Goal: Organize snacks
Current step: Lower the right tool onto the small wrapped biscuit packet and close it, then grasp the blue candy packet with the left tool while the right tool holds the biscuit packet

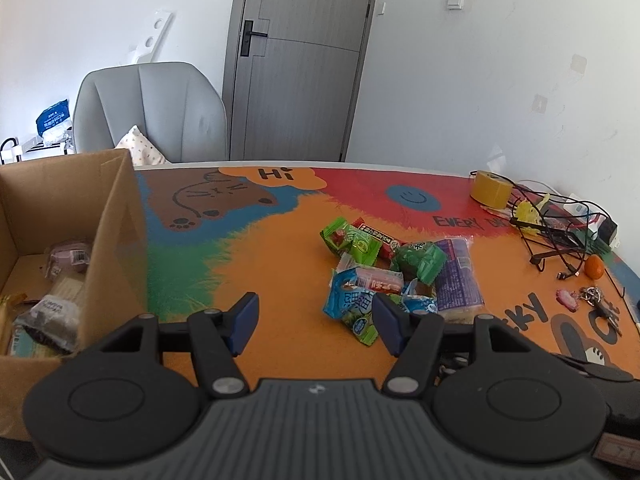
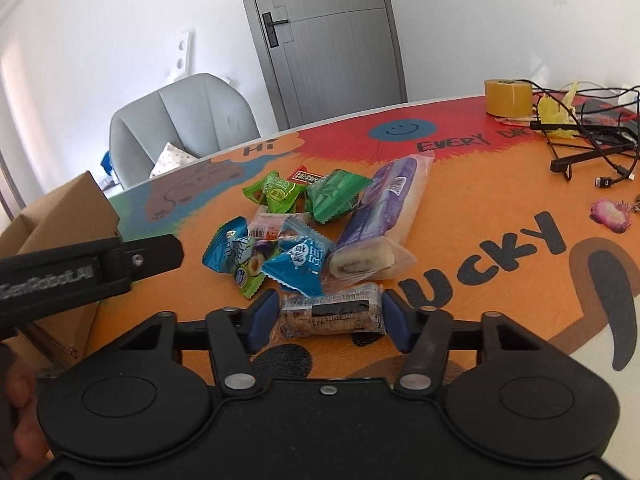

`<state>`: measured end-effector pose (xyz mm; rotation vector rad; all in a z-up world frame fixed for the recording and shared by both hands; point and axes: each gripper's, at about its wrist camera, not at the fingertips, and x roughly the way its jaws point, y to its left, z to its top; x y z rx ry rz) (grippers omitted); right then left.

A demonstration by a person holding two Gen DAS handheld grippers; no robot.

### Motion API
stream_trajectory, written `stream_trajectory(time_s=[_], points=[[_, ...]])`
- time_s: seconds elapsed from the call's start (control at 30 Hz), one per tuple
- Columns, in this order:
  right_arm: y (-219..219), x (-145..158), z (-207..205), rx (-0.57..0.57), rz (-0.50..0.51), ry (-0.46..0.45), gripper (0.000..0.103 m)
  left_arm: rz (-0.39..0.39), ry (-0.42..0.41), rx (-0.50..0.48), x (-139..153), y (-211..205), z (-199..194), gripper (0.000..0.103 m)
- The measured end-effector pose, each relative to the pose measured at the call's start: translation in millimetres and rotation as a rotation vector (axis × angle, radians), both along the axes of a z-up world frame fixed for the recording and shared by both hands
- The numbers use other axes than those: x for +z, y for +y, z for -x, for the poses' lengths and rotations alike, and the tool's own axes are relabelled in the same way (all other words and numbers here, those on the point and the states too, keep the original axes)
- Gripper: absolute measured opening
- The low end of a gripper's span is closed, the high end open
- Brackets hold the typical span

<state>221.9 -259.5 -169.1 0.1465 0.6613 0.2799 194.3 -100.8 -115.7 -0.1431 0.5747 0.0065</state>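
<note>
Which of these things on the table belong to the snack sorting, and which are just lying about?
Job: snack pile, dark wrapped bar between the right hand-held gripper pads, cardboard box.
Lying about: tape roll, cables, orange, keys.

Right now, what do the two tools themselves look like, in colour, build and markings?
Both match: the left tool and right tool have matte black bodies with two round raised discs, black linkage arms joined by silver pivot pins, and blue pads on the fingertips. Seen from the side in the right wrist view, the left one bears grey lettering. No cables or sleeves show.
</note>
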Motion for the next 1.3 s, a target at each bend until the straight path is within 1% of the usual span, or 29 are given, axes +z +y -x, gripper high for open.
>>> stream_trajectory(time_s=[0.2,0.47,0.73,0.77,0.8,0.83,0.9,0.97,1.1,1.3], points=[[-16.8,-0.1,2.4,-0.019,-0.023,-0.004,0.054,-0.009,0.035,-0.024,-7.1,-14.2,-19.4,0.062],[-44.1,-0.8,0.8,-0.086,-0.039,-0.002,0.054,-0.048,0.065,-0.057,-19.0,-30.8,-44.1,0.062],[-51.5,-2.4,-0.8,-0.107,-0.050,-0.007,0.054,-0.081,0.085,-0.069,-30.9,-37.1,-58.3,0.062],[-51.7,-2.4,-0.8,-0.108,-0.049,-0.009,0.055,-0.070,0.088,-0.075,-32.3,-36.2,-59.3,0.055],[-51.3,-2.8,-0.4,-0.108,-0.049,-0.011,0.055,-0.057,0.092,-0.083,-33.8,-35.0,-60.1,0.046],[-51.2,-3.0,0.3,-0.110,-0.048,-0.012,0.055,-0.050,0.106,-0.088,-35.5,-34.3,-61.3,0.032],[-51.1,-3.2,1.0,-0.113,-0.047,-0.014,0.055,-0.053,0.097,-0.091,-35.5,-33.7,-59.3,0.032],[-50.8,-2.7,2.7,-0.117,-0.047,-0.014,0.055,-0.052,0.094,-0.086,-34.6,-33.2,-56.7,0.028],[-51.3,-1.2,5.0,-0.118,-0.056,-0.011,0.055,-0.037,0.077,-0.086,-30.6,-31.0,-47.3,0.028],[-50.6,3.7,14.0,-0.115,-0.060,-0.037,0.054,-0.031,0.050,-0.075,-22.3,-28.7,-31.6,0.028]])
